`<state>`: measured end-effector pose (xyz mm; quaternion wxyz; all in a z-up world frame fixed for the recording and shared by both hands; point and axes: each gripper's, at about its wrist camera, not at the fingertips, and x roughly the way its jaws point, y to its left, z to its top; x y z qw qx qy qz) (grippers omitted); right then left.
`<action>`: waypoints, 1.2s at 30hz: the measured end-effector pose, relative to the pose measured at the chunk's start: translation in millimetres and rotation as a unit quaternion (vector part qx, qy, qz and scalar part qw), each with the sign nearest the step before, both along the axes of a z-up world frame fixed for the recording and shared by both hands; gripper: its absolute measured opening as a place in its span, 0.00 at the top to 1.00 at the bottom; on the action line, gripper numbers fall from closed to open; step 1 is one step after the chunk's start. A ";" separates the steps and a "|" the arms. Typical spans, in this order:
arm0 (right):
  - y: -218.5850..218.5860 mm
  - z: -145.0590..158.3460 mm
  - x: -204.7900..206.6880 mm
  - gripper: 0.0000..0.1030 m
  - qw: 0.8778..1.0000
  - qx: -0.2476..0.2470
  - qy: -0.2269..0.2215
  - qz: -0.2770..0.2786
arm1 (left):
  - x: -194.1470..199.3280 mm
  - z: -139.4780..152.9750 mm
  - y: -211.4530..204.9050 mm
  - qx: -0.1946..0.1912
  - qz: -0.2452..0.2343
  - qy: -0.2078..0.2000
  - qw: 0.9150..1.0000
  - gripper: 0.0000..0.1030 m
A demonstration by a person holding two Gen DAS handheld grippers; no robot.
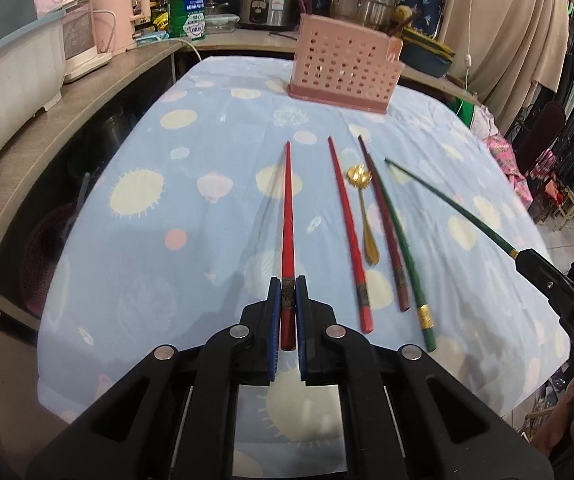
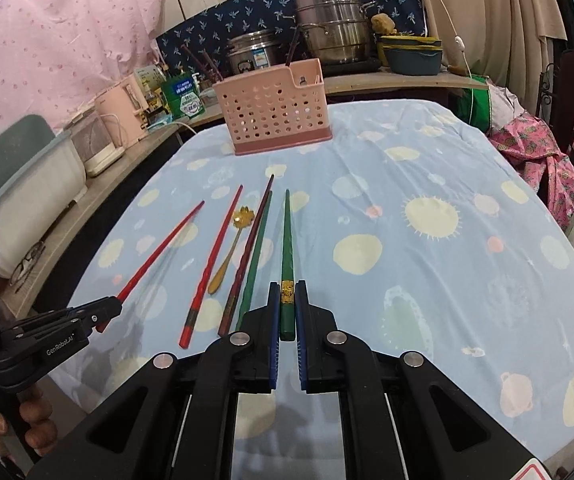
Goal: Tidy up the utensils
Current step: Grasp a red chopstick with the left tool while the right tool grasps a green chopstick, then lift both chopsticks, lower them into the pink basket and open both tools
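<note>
Over on the left, the left gripper (image 1: 287, 304) has its jaws pinched tight on the thick butt end of a red chopstick (image 1: 287, 216), the shaft running straight out ahead of the jaws with its thin tip aimed toward the far end of the table (image 1: 167, 220). Moving right along the blue patterned cloth: a second red chopstick (image 1: 347, 232) lying flat, then a little gold spoon (image 1: 365, 216) just beside it, then a dark brown chopstick (image 1: 385, 228) and a green chopstick (image 1: 407, 264) lying close together, nearly touching, all with their long axes pointing roughly away toward the back. And on the right, the right gripper (image 2: 287, 308) has its jaws clamped on the gold-banded end of another green chopstick (image 2: 287, 240), tip forward too. Now the key thing, the pink perforated utensil holder (image 2: 275, 108) stands upright at the far edge of the table, dead ahead of both chopstick tips, well apart from either gripper. I'd say each stick needs tipping thin end down over the holder's open top. The holder looks about equally far from both hands, perhaps slightly nearer the right one.
</note>
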<state>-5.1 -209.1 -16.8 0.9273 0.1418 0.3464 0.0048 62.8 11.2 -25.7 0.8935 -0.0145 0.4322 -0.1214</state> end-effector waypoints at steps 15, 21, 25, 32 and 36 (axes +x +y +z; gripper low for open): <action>-57.3 83.8 12.9 0.93 0.993 0.049 -0.098 -0.053 | 43.6 88.9 3.2 -0.056 -0.002 -0.074 0.996 0.94; -68.0 109.9 28.8 0.93 0.988 0.050 -0.135 -0.058 | 69.3 117.1 2.5 -0.082 -0.001 -0.092 0.992 0.94; -72.1 121.4 42.2 0.93 0.986 0.050 -0.151 -0.060 | 85.2 135.9 -2.9 -0.092 -0.001 -0.108 0.990 0.94; -79.7 141.6 69.0 0.93 0.979 0.062 -0.183 -0.060 | 107.8 166.9 -17.3 -0.101 -0.008 -0.142 0.985 0.94; -79.3 155.2 86.7 0.93 0.975 0.064 -0.203 -0.059 | 120.1 186.0 -26.6 -0.108 -0.012 -0.165 0.980 0.93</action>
